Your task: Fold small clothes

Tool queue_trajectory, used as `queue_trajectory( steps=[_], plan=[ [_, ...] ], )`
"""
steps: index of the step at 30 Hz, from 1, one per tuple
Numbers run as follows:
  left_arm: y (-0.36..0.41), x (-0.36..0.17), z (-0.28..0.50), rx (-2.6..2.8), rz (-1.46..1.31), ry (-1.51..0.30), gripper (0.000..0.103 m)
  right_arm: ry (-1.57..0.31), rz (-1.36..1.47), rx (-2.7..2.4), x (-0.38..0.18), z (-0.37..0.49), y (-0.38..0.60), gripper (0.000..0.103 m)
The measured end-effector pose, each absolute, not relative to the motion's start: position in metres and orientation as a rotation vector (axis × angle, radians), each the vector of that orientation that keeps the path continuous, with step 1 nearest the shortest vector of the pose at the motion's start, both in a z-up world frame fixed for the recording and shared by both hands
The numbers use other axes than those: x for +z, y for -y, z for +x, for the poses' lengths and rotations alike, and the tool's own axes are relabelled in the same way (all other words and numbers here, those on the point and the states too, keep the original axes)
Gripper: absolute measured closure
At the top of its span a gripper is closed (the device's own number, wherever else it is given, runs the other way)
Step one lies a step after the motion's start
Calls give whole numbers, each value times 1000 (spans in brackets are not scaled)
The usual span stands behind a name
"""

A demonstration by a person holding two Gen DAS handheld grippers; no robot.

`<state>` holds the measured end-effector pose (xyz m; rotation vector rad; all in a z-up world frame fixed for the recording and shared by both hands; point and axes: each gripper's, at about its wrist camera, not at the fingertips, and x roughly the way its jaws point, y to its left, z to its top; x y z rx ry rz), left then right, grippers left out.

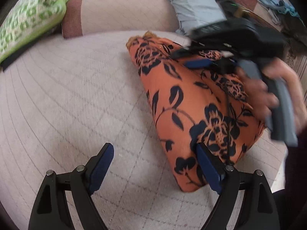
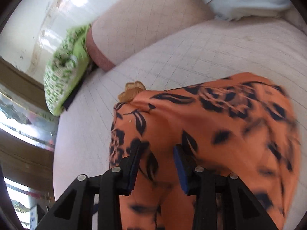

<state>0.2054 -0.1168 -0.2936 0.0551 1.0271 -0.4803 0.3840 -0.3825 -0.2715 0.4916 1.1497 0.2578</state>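
Left wrist view: left gripper (image 1: 154,164), 2 fingers apart, empty, beside orange floral garment (image 1: 191,103) on the bed (image 1: 67,99). Right wrist view: right gripper (image 2: 157,164) clamps a fabric fold (soft, light, likely slippery; take hemmed edges).

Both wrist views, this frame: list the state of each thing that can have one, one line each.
Orange floral garment: folded into a long bundle, lying on the quilted bed cover.
Left gripper: open, one finger against the garment's edge, gripping nothing.
Right gripper: part-closed, jaws opening, cloth between them.
Green patterned pillow: lying at the bed's edge.
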Motion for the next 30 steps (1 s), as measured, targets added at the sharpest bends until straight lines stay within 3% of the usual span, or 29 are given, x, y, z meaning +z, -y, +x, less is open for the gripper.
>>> queue_trajectory(
  steps=[7, 12, 19, 25, 26, 30],
  plan=[
    [117, -296, 201, -507, 83, -1018, 15, -1132, 537, 214, -292, 437, 367, 63],
    [109, -295, 209, -543, -10, -1071, 15, -986, 664, 200, -274, 425, 401, 63],
    [95, -253, 206, -495, -8, -851, 15, -930, 652, 132, -231, 375, 451, 66],
    [112, -279, 226, -458, 8, -979, 15, -1066, 640, -21, -266, 356, 477, 68],
    [111, -283, 227, -462, -23, -989, 15, -1082, 659, -32, -275, 355, 480, 73],
    [101, -280, 231, -461, -97, -1023, 15, -1005, 598, 59, -244, 355, 453, 72]
  ],
)
